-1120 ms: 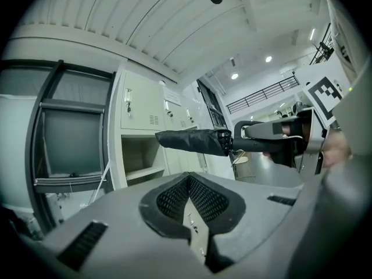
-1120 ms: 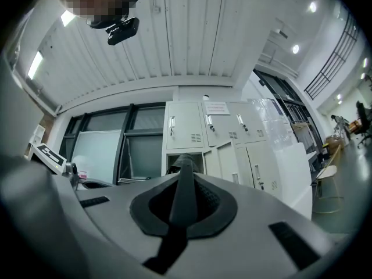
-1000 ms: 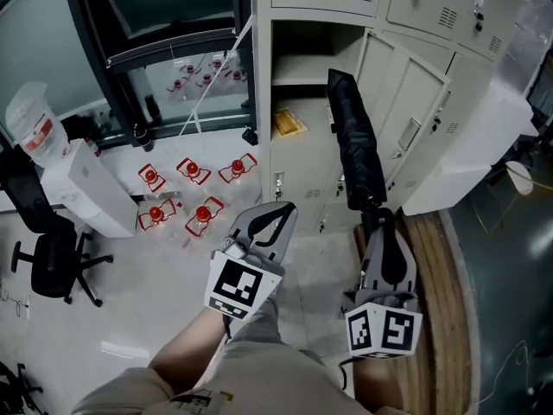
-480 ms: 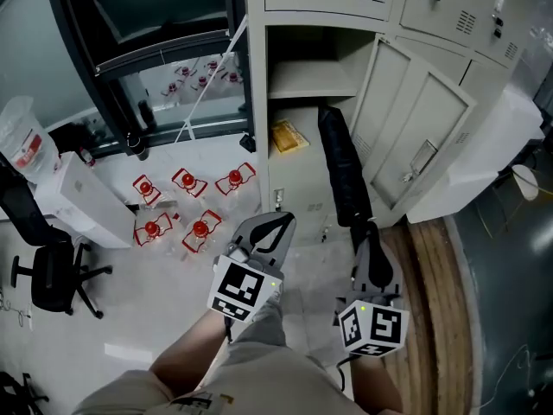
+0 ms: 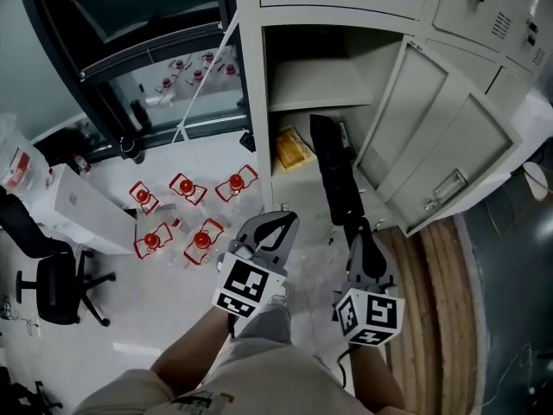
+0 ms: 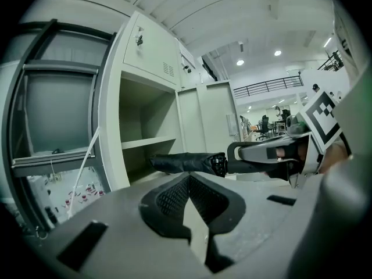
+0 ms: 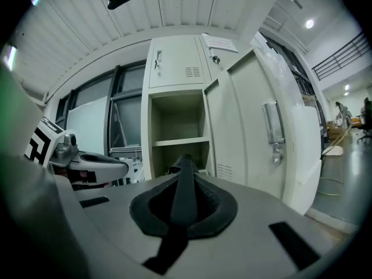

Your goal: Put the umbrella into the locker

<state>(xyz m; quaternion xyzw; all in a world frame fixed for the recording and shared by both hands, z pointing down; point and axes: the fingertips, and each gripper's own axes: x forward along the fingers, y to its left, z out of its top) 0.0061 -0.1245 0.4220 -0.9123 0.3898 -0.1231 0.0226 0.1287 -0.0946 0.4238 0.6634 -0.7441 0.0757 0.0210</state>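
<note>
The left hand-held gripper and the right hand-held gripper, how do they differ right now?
The right hand-held gripper is shut on the black umbrella; the left hand-held gripper is shut on nothing. The right one lines up with the open locker, while the left one hangs over the floor beside its opening. Both carry a marker cube and point forward.

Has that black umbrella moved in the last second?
Yes. The umbrella, held by the right gripper, has dropped from level with the locker shelf to below it, pointing into the lower compartment.
</note>
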